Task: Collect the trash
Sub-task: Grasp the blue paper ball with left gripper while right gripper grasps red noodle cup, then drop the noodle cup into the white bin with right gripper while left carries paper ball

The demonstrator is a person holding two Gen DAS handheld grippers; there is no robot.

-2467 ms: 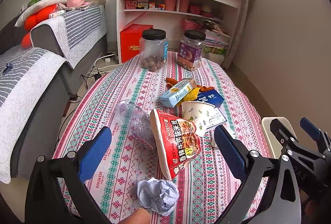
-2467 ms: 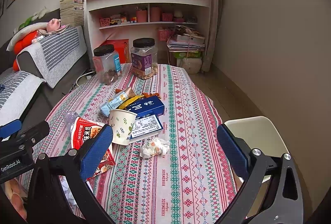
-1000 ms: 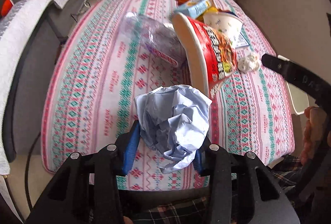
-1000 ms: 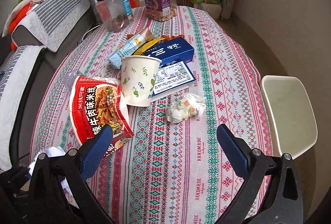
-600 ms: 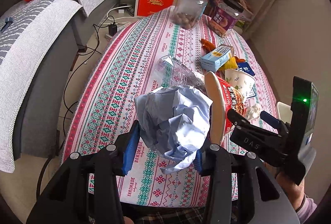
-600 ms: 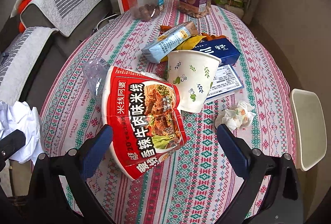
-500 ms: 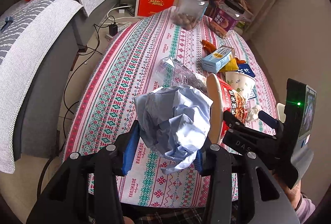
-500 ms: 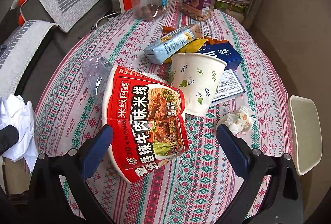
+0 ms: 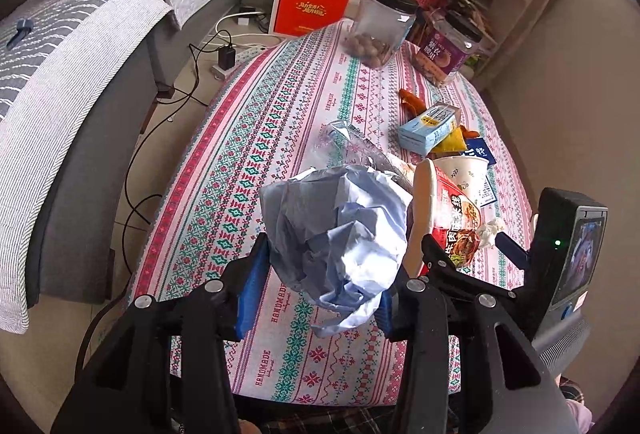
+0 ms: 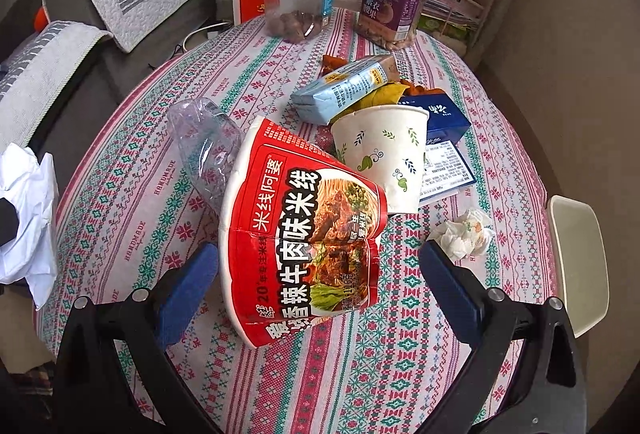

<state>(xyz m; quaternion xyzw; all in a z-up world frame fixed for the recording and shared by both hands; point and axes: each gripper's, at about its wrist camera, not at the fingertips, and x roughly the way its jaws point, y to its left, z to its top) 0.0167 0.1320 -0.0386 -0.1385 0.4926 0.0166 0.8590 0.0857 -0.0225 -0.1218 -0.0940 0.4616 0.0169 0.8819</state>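
Up front in the left wrist view, the left gripper is clamping a crumpled pale-blue paper ball, holding it above the near edge of the table. Beyond it, a red noodle bowl is lying tipped beside a crushed clear bottle.

Turning to the right wrist view, the right gripper is standing wide open, its pads flanking the red noodle bowl without touching it. A paper cup is leaning behind the bowl, and a crumpled tissue is lying toward the table's right edge.
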